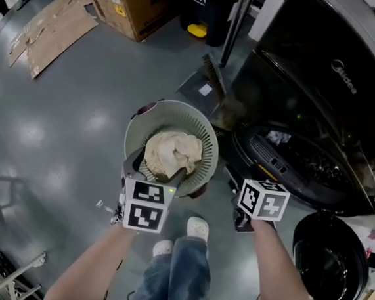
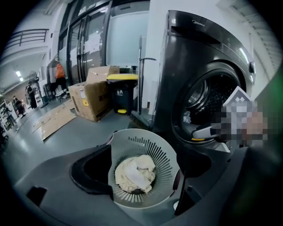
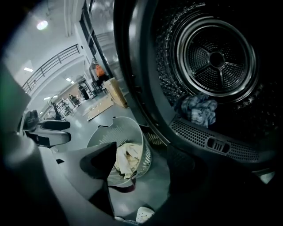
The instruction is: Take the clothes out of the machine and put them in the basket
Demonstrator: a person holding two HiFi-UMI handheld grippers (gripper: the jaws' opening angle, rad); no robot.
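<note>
Our left hand-held gripper [image 1: 157, 171] hovers released over the basket [image 1: 205, 140], its tips covering the near rim. Our right hand-held gripper [image 3: 146, 170] gapes empty, its jaws hidden under the marker cube in the head view. A cream cloth [image 1: 172, 152] lies crumpled in the upright basket, with no clear long axis. A checked garment [image 3: 197, 110] sits dim inside the machine [image 3: 216, 57].

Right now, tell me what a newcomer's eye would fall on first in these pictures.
First comes the round pale basket on the floor, just ahead of the person's shoes, with a crumpled cream cloth lying in it. Next is the dark washing machine to the basket's right. Its door is open, and a blue checked garment lies at the front of its drum.
</note>
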